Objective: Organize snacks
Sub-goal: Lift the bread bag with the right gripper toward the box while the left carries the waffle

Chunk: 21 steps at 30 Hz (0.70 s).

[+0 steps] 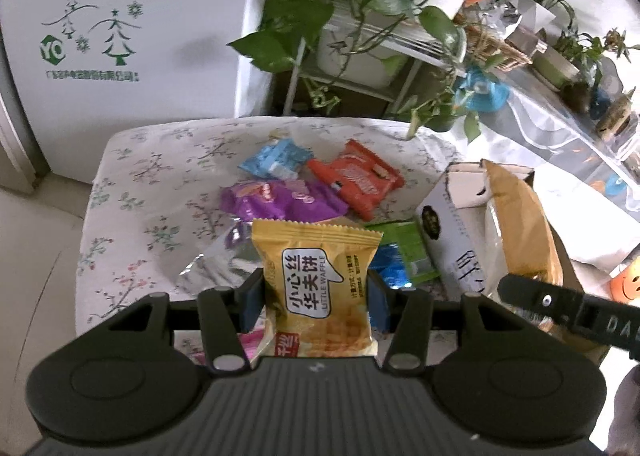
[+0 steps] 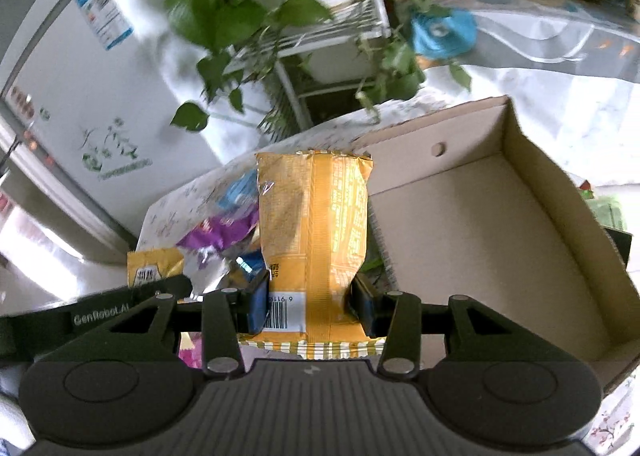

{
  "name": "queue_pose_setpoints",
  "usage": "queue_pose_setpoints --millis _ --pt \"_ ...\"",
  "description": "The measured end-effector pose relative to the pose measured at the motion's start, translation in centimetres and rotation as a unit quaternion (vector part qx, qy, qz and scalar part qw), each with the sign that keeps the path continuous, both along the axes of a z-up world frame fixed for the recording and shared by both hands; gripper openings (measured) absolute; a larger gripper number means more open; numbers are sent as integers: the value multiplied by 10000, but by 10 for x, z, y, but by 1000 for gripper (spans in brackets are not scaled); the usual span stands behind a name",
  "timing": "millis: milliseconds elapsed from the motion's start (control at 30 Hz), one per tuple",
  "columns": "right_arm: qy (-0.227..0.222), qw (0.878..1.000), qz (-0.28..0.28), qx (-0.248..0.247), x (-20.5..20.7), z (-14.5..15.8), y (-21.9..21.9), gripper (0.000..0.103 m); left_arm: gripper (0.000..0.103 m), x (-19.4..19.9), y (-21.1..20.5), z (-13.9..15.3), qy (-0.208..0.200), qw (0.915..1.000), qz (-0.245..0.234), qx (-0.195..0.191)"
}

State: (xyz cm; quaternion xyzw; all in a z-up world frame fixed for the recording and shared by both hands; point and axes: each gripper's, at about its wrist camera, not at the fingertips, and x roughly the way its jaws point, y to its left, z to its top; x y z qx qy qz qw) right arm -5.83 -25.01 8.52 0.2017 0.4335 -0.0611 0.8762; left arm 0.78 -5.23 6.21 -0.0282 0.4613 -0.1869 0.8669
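Each tool grips 1 yellow waffle pack: left tool [image 1: 316, 296] holds its pack [image 1: 320, 288] above the table [image 1: 132, 196], right tool [image 2: 310, 304] holds a pack [image 2: 316, 224] left of the box [image 2: 480, 240]. Packs look light, crinkly, crushable, slippery; pinch mid-body gently.

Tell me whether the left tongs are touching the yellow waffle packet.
Touching. The left wrist view shows the left tongs closed on the yellow waffle packet, both blue pads pressed against its sides.
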Motion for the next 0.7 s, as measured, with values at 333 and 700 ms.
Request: queue_pose_setpoints --millis 333,700 --pt "-302 9974 -631 179 -13 16 -41 50 51 -8 -28 9 -52 9993 -292 -226" --pt "-354 9919 -1191 252 -28 20 -74 51 51 -26 -81 18 29 9957 -647 -669"
